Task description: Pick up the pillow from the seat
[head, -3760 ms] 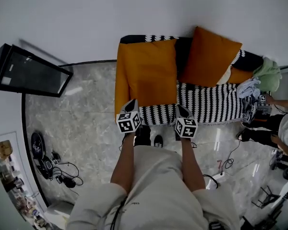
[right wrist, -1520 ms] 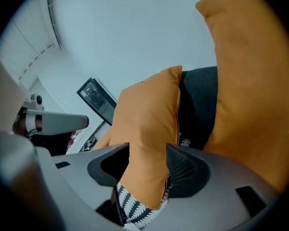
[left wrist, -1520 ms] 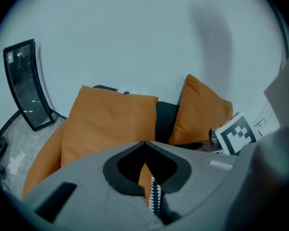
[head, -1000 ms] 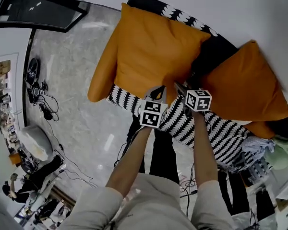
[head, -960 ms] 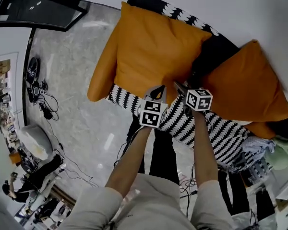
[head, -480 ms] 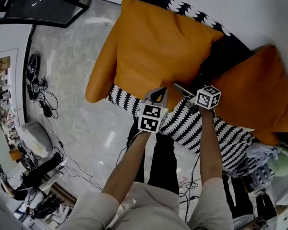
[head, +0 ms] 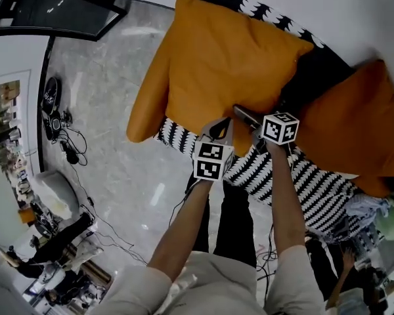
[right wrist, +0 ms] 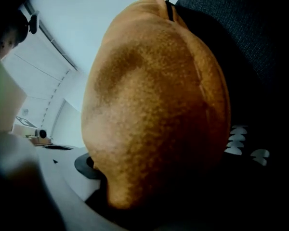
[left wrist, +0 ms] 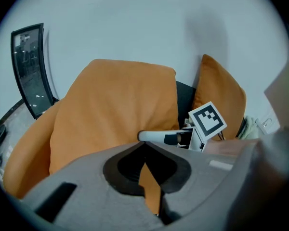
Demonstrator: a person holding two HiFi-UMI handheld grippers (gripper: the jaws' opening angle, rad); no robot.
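the pillow (head: 223, 58) is clamped at its near edge by the left gripper (head: 218, 128) and right gripper (head: 246, 115). open floor (head: 105, 84) is seen left of the seat (head: 282, 172).

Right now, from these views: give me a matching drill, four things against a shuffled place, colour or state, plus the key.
Things:
1. left gripper
2. second pillow
3. seat cover
4. dark panel

Place, colour or state:
a. black-and-white pattern
b. top left in the head view, by the wall
c. shut on a fold of the pillow
d. at the right in the head view, beyond the right gripper

Pairs: 1-c, 2-d, 3-a, 4-b
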